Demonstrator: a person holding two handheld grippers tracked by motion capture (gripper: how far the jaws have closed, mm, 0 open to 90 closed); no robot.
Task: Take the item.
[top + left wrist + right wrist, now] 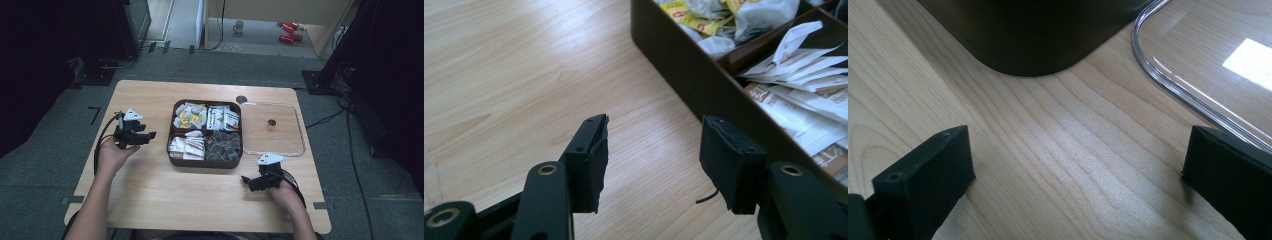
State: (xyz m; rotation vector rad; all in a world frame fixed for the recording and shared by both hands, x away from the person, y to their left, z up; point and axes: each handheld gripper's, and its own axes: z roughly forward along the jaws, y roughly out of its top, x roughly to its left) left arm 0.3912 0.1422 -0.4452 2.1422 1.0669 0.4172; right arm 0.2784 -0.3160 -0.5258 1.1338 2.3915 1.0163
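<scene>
We have a brown box [205,161] in the middle of the wooden table [150,195]. It has four parts inside. Two at the back hold tea bags [190,116] and little packets [223,119]. One at the front holds white and brown sachets [186,146], and the other holds dark round things [224,145]. A clear lid [300,135] lies flat on the table, just beside the box on its right.

Our left gripper [142,137] sits just left of the box. In the left gripper view its jaws stand partly open with nothing between them, and the box wall [684,65] is right next to one jaw. Our right gripper [248,181] rests near the front right corner of the box. In the right gripper view its jaws stand wide open and hold nothing. The box corner [1033,45] is ahead, and the lid's rim [1168,85] is beside the far jaw.

We think the lid is light and stiff, but smooth and slippery. It lies flat, so it is hard to get under. Its raised rim is the best place to pinch. The box looks hard and a bit heavy with all the things in it, so we should hold it by its walls. The sachets are soft and thin and will bend easily.
</scene>
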